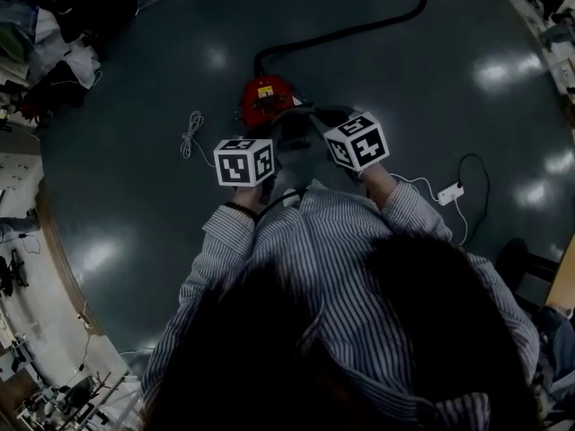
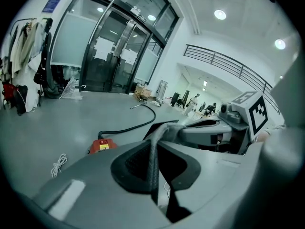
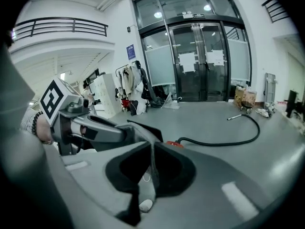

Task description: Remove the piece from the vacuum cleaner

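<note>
One red vacuum cleaner (image 1: 266,101) sits on the floor, below and just ahead of both claws, and its black hose (image 1: 341,32) snakes away beyond them. Strung between the claws is the piece (image 2: 167,129), a thin, limp grey sheet. The left claw (image 2: 153,166) is nipped narrow on one end and the right claw (image 3: 152,171) on the other, tips near each other and angled down. I judge the step in hand to be lifting the piece off the cleaner. Whether its lower edge is fully clear I cannot tell. The next move calls for both pinches held firm while the piece is carried up and away from the body, since a floppy sheet could sag or snag.
</note>
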